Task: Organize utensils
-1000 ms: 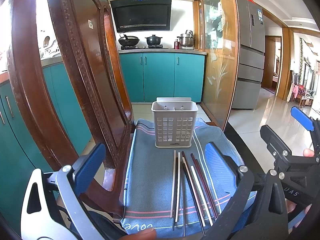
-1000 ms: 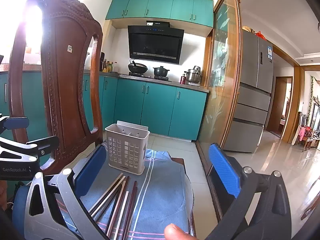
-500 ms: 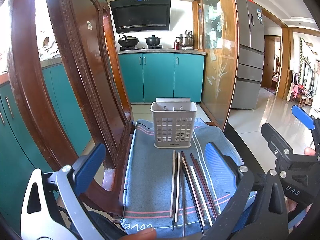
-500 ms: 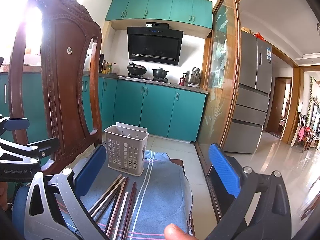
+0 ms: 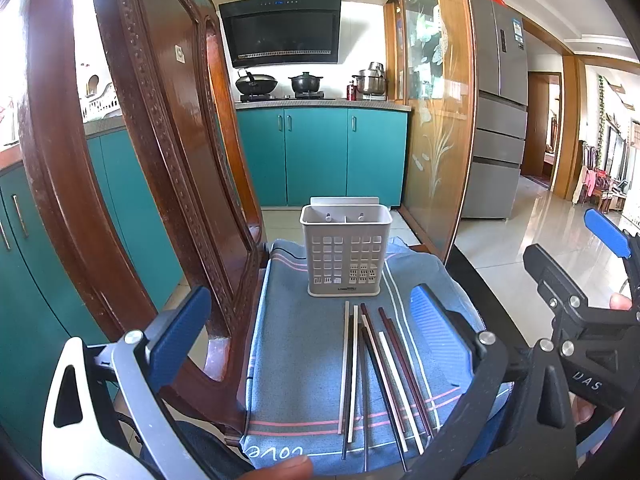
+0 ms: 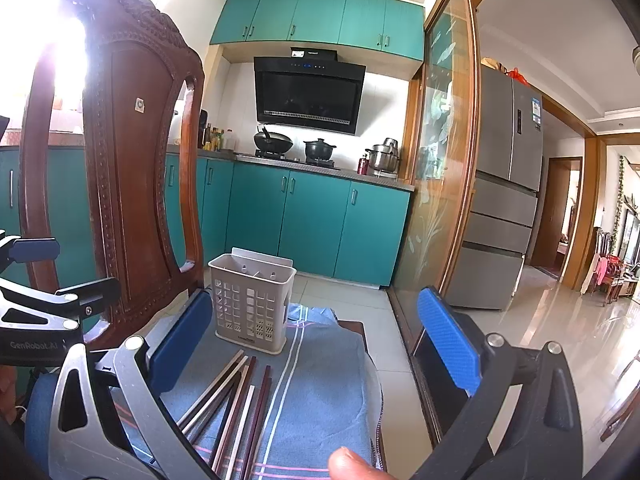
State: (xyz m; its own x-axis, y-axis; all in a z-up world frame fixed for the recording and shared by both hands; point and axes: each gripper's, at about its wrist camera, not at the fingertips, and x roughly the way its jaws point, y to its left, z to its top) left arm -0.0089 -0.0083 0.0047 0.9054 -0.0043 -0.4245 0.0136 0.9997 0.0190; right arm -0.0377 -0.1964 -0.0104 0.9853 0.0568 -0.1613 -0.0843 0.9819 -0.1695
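Several chopsticks (image 5: pixel 376 368), white and dark red, lie side by side on a blue-grey cloth (image 5: pixel 296 344). A white perforated utensil holder (image 5: pixel 346 256) stands upright at the cloth's far end; it looks empty. My left gripper (image 5: pixel 308 332) is open and empty, hovering above the near end of the cloth. My right gripper (image 6: pixel 316 344) is open and empty, to the right of the left one. In the right wrist view the chopsticks (image 6: pixel 232 404) lie below the gripper and the holder (image 6: pixel 251 302) stands beyond them.
A carved wooden chair back (image 5: pixel 140 160) rises close on the left of the cloth. The table edge (image 6: pixel 400 360) drops off on the right to a tiled floor. Teal cabinets (image 5: pixel 320 156) and a fridge (image 5: pixel 496 120) stand far behind.
Both views rise slightly: the holder and chopsticks sit a little lower in the right wrist view. Both grippers stay open and nothing on the cloth has moved.
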